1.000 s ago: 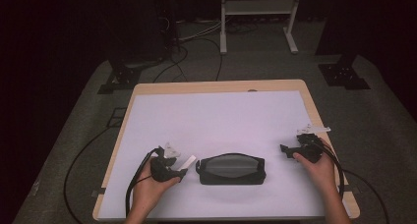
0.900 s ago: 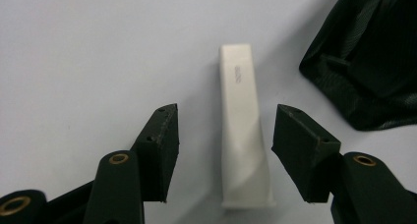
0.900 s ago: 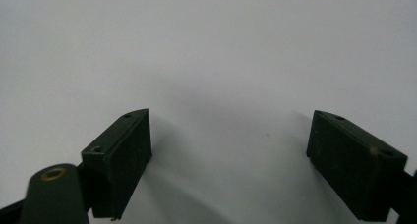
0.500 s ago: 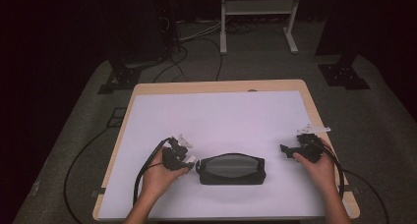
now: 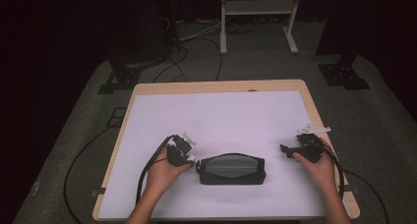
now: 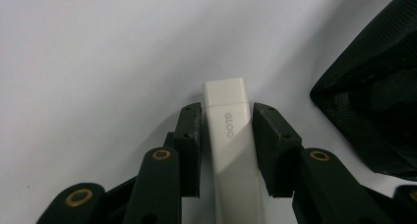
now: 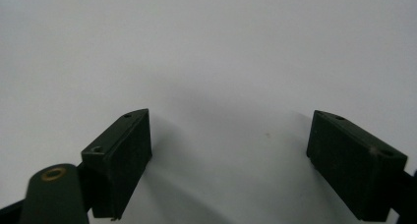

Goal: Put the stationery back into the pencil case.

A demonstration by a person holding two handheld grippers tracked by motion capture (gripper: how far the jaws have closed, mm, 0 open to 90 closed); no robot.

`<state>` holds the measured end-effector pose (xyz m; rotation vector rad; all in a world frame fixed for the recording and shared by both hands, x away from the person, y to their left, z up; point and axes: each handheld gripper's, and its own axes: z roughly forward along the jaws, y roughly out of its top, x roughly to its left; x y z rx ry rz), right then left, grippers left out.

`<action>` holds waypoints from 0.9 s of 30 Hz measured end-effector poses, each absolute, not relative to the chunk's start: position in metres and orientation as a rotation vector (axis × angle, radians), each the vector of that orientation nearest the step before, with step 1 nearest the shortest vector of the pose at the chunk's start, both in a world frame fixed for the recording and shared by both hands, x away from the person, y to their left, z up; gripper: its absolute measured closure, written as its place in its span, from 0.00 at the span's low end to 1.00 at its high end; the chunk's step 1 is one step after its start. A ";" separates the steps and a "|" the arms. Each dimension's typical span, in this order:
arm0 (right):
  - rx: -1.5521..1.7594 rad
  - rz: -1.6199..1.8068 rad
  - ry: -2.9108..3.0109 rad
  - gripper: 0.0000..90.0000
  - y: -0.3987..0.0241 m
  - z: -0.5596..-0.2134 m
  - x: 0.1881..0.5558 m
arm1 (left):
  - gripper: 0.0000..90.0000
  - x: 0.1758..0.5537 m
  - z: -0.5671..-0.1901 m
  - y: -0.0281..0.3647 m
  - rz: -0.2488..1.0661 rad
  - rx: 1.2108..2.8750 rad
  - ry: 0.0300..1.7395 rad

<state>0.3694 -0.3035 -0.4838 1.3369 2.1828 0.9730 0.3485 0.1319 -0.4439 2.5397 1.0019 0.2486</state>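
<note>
A white glue stick point(image 6: 231, 135) marked GLOO lies between the two black jaws of my left gripper point(image 6: 226, 111), which is shut on it just above the white table top. A black mesh pouch point(image 6: 378, 96) sits close to the right of the stick's tip. From above, the left gripper point(image 5: 188, 157) is at the left end of the pouch point(image 5: 231, 169), which lies flat near the table's front edge. My right gripper point(image 5: 286, 149) hovers to the right of the pouch, apart from it. Its jaws stand wide open over bare table point(image 7: 231, 130).
The white table surface point(image 5: 221, 116) has a wooden rim, and cables trail from both grippers off the front corners. On the dark floor behind the table are stands, cables and a white frame point(image 5: 258, 17).
My left hand has moved forward and slightly right with the glue stick, bringing it up against the pouch's left end. The right gripper has stayed where it was.
</note>
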 end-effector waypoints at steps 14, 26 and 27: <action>1.337 0.973 2.183 0.18 -0.303 -0.484 0.369 | 0.79 0.350 -0.443 0.130 0.240 2.567 0.970; 1.339 0.975 2.181 0.18 -0.304 -0.484 0.370 | 0.79 0.348 -0.438 0.136 0.217 2.513 0.964; 1.338 0.975 2.181 0.18 -0.304 -0.484 0.370 | 0.79 0.348 -0.437 0.137 0.216 2.510 0.959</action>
